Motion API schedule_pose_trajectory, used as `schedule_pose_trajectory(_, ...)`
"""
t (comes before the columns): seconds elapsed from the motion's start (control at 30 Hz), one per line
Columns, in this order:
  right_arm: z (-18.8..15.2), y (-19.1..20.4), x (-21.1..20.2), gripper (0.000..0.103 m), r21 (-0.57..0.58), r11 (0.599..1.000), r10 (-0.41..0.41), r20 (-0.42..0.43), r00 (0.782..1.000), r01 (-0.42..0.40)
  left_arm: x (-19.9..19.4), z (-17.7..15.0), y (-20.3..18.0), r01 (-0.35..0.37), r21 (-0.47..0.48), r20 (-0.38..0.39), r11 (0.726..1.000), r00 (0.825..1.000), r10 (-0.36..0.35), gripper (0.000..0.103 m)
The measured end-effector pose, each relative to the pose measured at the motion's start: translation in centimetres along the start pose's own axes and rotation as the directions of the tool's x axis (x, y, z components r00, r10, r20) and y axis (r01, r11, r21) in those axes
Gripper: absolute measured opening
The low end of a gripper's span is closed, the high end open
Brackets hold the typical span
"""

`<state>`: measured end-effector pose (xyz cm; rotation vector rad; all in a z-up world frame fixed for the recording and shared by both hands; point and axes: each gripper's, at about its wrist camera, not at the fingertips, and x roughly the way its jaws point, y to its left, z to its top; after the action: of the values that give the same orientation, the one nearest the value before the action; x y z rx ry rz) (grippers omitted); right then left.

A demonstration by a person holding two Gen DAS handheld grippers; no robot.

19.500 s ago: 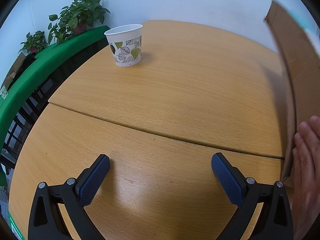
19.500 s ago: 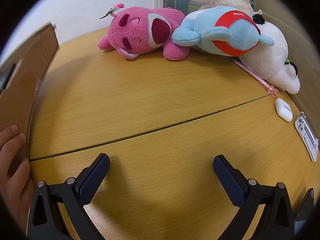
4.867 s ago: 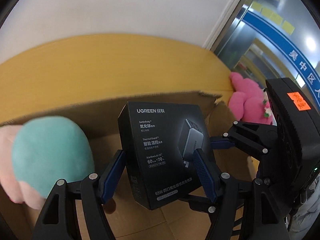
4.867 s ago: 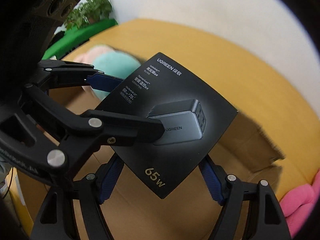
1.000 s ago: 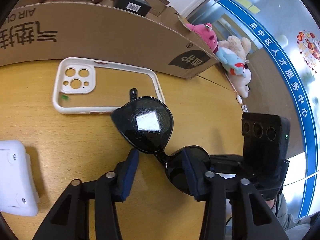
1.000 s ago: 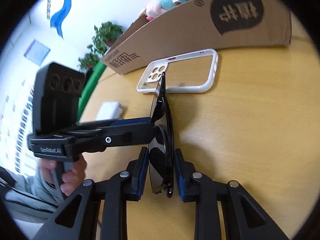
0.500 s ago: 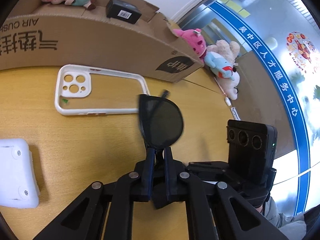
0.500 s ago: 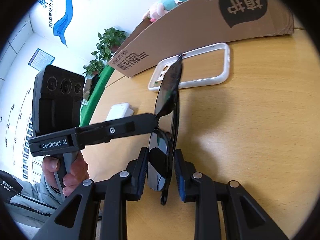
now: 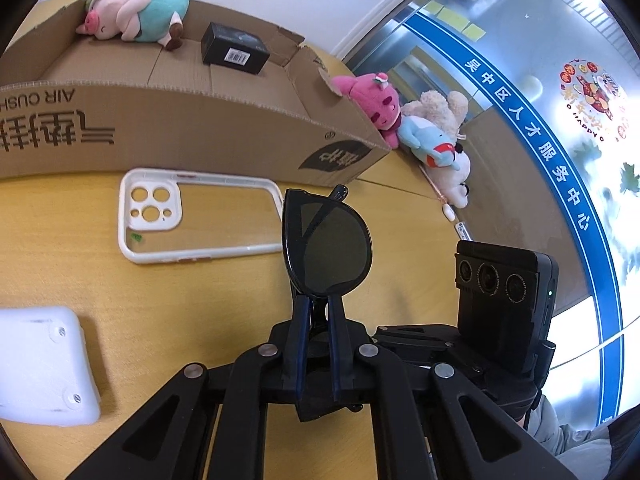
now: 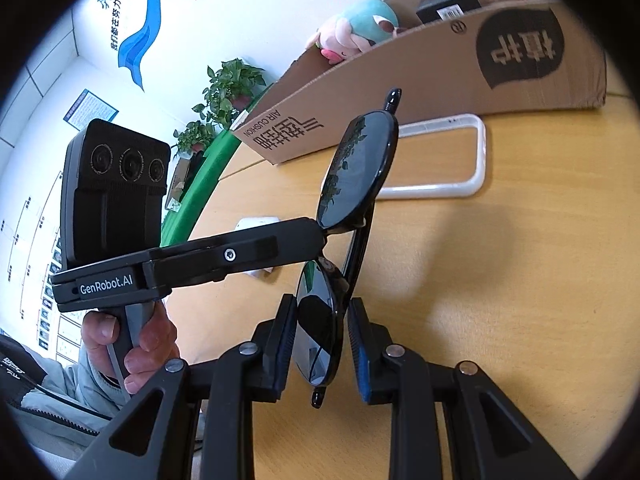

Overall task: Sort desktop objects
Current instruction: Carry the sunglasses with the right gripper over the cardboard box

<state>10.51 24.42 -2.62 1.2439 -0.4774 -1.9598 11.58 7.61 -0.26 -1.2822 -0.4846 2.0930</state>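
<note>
While both clamp black sunglasses (image 10: 352, 172): left gripper (image 9: 318, 312) "GenRobot.AI", right gripper (image 10: 322, 344), box (image 9: 200, 132) "AIR CUSH".

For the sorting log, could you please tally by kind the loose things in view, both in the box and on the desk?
Plush toys: 5 (pig, pink, beige, blue, white)
Black carton: 1
Phone case: 1
Sunglasses: 1
White plastic block: 1
Total: 9

2 close wrist views, shared sunglasses (image 9: 326, 248)
</note>
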Motion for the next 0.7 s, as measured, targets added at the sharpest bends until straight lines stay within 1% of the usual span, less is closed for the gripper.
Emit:
schedule_pose_trajectory(0.2, 1.4, 1.1, -0.4, 0.025, -0.043, 0.999, -0.012, 0.014, 1.000, 0.012, -1.5, 1.3, -0.3, -0.007, 0.029, 0.033, 1.000, 0.999, 0.006, 0.006)
schedule_pose_trajectory(0.3, 2.7, 2.2, 0.0, 0.025, -0.075, 0.997, -0.018, 0.021, 1.000, 0.020, -2.6, 2.4, -0.7, -0.020, 0.064, 0.053, 0.998, 0.998, 0.017, 0.006)
schedule_pose_trajectory(0.4, 4.9, 3.8, 1.0, 0.025, -0.113, 0.993, -0.025, 0.030, 0.999, 0.028, -3.7, 3.7, -0.9, -0.030, 0.092, 0.076, 0.995, 0.997, 0.023, 0.006)
schedule_pose_trajectory(0.5, 6.7, 4.7, 0.7, 0.025, -0.157, 0.987, -0.018, 0.046, 0.999, 0.025, -5.1, 5.4, -1.3, -0.047, 0.128, 0.109, 0.991, 0.994, 0.033, 0.006)
schedule_pose_trajectory(0.53, 7.7, 5.3, 1.2, 0.025, -0.168, 0.985, -0.017, 0.051, 0.999, 0.026, -5.5, 5.9, -1.5, -0.056, 0.140, 0.120, 0.989, 0.992, 0.039, 0.006)
schedule_pose_trajectory(0.7, 11.6, 7.1, 0.9, 0.025, -0.251, 0.967, -0.033, 0.076, 0.997, 0.051, -7.5, 8.9, -2.2, -0.095, 0.190, 0.185, 0.977, 0.981, 0.059, 0.006)
